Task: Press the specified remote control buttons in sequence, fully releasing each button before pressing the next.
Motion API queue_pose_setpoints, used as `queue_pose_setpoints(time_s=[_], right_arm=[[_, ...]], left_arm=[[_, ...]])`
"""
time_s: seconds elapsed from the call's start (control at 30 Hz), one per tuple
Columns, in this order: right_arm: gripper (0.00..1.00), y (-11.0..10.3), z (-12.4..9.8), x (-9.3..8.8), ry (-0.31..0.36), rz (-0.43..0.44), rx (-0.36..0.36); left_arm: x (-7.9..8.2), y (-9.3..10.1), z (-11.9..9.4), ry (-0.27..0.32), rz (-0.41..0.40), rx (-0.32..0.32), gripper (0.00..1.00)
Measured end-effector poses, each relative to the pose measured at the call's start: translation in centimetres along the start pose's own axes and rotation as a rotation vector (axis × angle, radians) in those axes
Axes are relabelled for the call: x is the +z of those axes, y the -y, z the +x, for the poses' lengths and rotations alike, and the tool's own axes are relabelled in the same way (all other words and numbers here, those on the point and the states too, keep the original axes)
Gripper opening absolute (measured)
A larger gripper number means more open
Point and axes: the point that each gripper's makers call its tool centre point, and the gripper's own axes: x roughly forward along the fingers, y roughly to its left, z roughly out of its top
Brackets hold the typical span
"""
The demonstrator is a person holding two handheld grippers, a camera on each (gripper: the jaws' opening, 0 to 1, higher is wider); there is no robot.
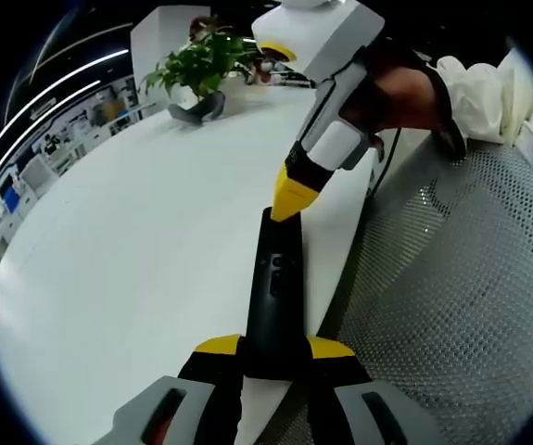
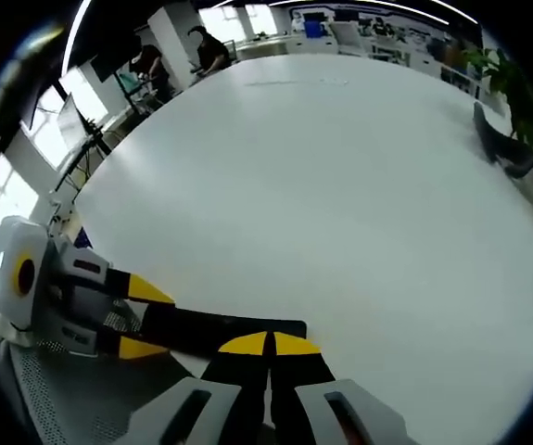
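Left two-jaw gripper with yellow tips and grey-black body [image 1: 275,350]: jaws closed in on both sides of the near end of a slim black remote control [image 1: 275,297], clamping it. Same gripper enters the right gripper view from the left [image 2: 145,320], yellow tips on either edge of the remote. Right yellow-tipped gripper [image 2: 270,345]: jaws pressed together, tips down on the remote's far end; in the left gripper view it [image 1: 289,199] points down, held by a person's dark-gloved hand [image 1: 400,97]
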Motion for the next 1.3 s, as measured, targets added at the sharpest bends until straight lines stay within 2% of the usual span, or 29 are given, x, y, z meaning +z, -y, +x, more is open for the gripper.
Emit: queue_pose_setpoints(time_s=[0.17,0.37,0.7,1.3], right_arm=[[0.00,-0.8,-0.3,0.5,0.022,0.010,0.040],[0.00,-1.1,-0.2,0.1,-0.006,0.027,0.057],[0.00,-1.1,0.1,-0.5,-0.034,-0.022,0.030],[0.00,-0.9,0.1,-0.5,-0.025,0.036,0.057]], left_arm=[[0.0,0.0,0.0,0.000,0.000,0.000,0.24],[0.0,0.0,0.0,0.000,-0.001,0.000,0.24],[0.0,0.1,0.0,0.001,-0.001,0.000,0.24],[0.1,0.1,0.0,0.001,0.000,0.000,0.24]])
